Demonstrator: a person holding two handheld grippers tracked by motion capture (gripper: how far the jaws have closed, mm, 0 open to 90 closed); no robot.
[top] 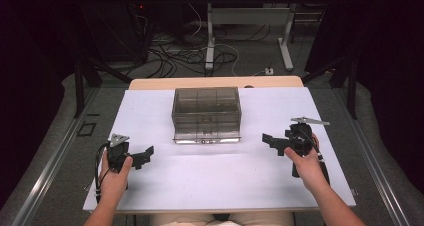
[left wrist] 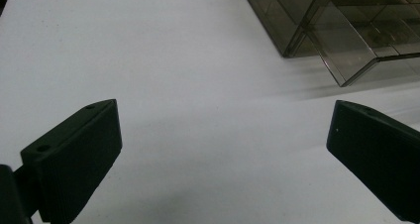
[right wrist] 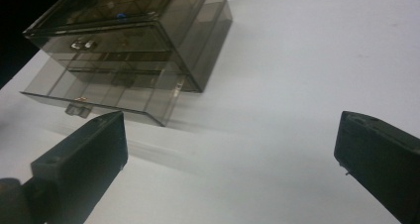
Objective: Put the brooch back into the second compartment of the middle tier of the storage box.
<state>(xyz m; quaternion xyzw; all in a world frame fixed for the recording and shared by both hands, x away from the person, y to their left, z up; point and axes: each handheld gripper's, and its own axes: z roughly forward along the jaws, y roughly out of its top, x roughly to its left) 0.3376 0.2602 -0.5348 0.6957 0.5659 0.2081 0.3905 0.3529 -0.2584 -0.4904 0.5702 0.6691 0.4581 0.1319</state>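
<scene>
Sitting between the wide-open, empty left gripper and right gripper, the smoky plastic drawer box looks light, rigid, slippery; best gripped by its small drawer knob.

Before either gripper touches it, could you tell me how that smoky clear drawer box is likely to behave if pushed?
The drawer box looks like thin rigid plastic, so probably light and stiff. On the smooth white table it would likely slide rather than tip, being wide and low. Its bottom drawer sits slightly out and may shift.

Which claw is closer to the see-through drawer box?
Right, but only slightly. The right gripper sits just off the drawer box's front right corner. The left gripper sits off its front left corner, a bit farther back. Both are open.
</scene>
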